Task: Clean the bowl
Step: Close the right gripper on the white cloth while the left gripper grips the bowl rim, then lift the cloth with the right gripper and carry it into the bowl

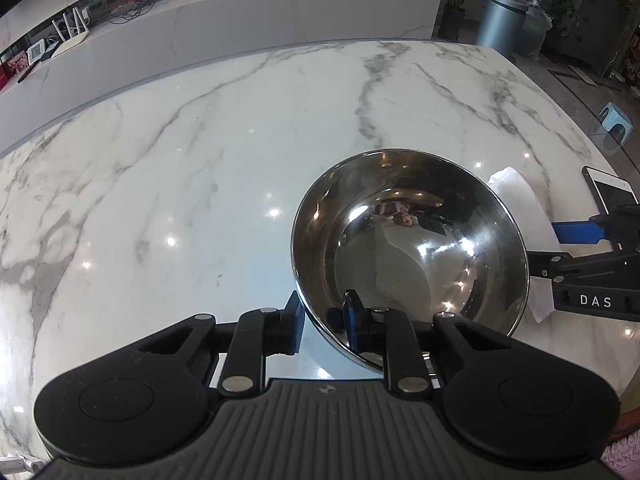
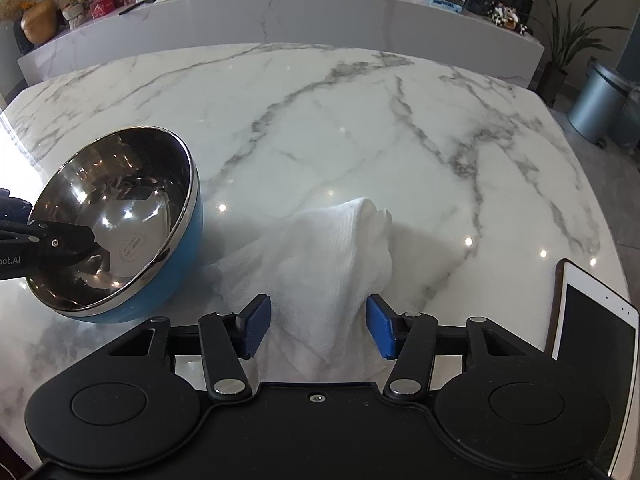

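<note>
- My left gripper has its jaws clamped on the near rim of the bowl, one pad outside the wall and one inside, at lower centre of the left wrist view.
- The bowl is steel inside and blue outside; it sits tilted at the left of the right wrist view, its lower edge on the marble table.
- My right gripper has its jaws spread apart on either side of the white cloth, which lies bunched on the table at lower centre; I cannot tell whether the pads touch it.
- The cloth lies just beside the bowl, to its right.
- A white phone rests at the lower right edge of the table.
</note>
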{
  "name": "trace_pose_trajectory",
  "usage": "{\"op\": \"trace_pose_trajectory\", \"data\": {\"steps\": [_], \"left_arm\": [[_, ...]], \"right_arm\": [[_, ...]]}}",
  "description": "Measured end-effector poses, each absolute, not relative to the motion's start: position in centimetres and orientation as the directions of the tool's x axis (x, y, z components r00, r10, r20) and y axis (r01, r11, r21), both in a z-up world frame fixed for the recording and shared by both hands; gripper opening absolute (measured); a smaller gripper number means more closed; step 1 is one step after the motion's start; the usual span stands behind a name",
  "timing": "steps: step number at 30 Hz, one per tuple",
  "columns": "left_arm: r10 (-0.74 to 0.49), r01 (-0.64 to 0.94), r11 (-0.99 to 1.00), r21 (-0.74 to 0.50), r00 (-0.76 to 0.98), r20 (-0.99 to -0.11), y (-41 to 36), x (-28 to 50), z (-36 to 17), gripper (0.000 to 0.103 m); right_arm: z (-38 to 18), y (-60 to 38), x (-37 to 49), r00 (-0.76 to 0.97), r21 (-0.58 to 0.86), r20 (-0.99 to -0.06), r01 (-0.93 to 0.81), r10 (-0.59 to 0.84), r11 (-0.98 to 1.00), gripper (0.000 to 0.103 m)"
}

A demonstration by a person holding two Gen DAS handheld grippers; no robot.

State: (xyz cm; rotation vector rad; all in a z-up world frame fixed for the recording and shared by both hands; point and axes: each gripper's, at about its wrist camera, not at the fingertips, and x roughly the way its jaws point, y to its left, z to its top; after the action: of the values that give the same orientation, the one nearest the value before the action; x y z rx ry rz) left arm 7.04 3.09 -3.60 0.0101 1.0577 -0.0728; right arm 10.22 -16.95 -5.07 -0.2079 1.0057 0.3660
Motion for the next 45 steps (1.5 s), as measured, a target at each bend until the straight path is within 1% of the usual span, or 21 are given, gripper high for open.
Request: {"op": "trace_pose_trajectory", "data": {"steps": [3, 7, 9, 10, 11, 13, 17, 22, 29, 37, 40, 42, 45], "left_arm": [[-0.049, 0.065, 0.998, -0.019, 0.489, -0.871, 3.0, 7.0, -3.6, 0.018], [-0.047, 0.064, 0.998, -0.018, 0.487, -0.872, 3.0, 7.0, -3.6, 0.018], [-0.048, 0.069, 0.997, -0.016, 0.489, -0.871, 3.0, 7.0, -3.6, 0.018], [-0.048, 0.069, 0.997, -0.016, 0.491, -0.87, 3.0, 7.0, -3.6, 0.018], [-0.048, 0.069, 0.997, -0.016, 0.492, -0.869, 3.1, 7.0, -3.6, 0.018], [-0.048, 0.07, 0.997, -0.015, 0.495, -0.868, 3.1, 7.0, -3.6, 0.017], [-0.059, 0.068, 0.997, -0.03, 0.495, -0.867, 3.4, 6.9, -3.5, 0.015], [-0.062, 0.076, 0.997, -0.027, 0.495, -0.867, 3.4, 6.8, -3.1, 0.013], [-0.035, 0.075, 0.997, 0.003, 0.502, -0.864, 3.8, 6.4, -2.7, 0.012], [-0.016, 0.089, 0.995, 0.033, 0.509, -0.861, 3.8, 6.1, -2.5, 0.012], [-0.016, 0.091, 0.995, 0.036, 0.509, -0.86, 3.8, 6.1, -2.5, 0.012], [-0.014, 0.09, 0.995, 0.038, 0.511, -0.859, 3.9, 6.1, -2.5, 0.012], [-0.011, 0.087, 0.995, 0.039, 0.515, -0.857, 4.0, 6.0, -2.4, 0.011]], "right_arm": [[-5.2, -16.7, 10.3, 0.479, 0.004, -0.853, -0.394, 0.209, 0.919, 0.042], [-5.6, -16.4, 10.4, 0.471, 0.009, -0.857, -0.397, 0.212, 0.918, 0.033], [-5.7, -16.3, 10.4, 0.47, 0.007, -0.857, -0.401, 0.212, 0.916, 0.03], [-5.7, -16.2, 10.4, 0.47, 0.006, -0.857, -0.403, 0.212, 0.915, 0.028], [-5.8, -16.2, 10.3, 0.469, 0.008, -0.856, -0.407, 0.217, 0.914, 0.023], [-5.8, -16.2, 10.3, 0.464, 0.02, -0.855, -0.414, 0.23, 0.91, 0.016], [-5.8, -15.9, 10.0, 0.465, 0.01, -0.854, -0.434, 0.234, 0.901, 0.011], [-5.6, -15.9, 9.8, 0.471, 0.006, -0.851, -0.438, 0.235, 0.899, 0.01], [-4.3, -15.9, 9.2, 0.473, 0.035, -0.837, -0.455, 0.274, 0.89, 0.009], [-0.1, -15.0, 7.6, 0.522, 0.013, -0.799, -0.483, 0.299, 0.876, 0.009], [2.2, -14.5, 6.8, 0.535, 0.014, -0.778, -0.51, 0.33, 0.86, 0.009], [3.8, -13.8, 6.2, 0.526, 0.039, -0.763, -0.543, 0.375, 0.839, 0.009], [4.9, -12.7, 5.8, 0.502, 0.059, -0.757, -0.585, 0.418, 0.809, 0.009]]}}
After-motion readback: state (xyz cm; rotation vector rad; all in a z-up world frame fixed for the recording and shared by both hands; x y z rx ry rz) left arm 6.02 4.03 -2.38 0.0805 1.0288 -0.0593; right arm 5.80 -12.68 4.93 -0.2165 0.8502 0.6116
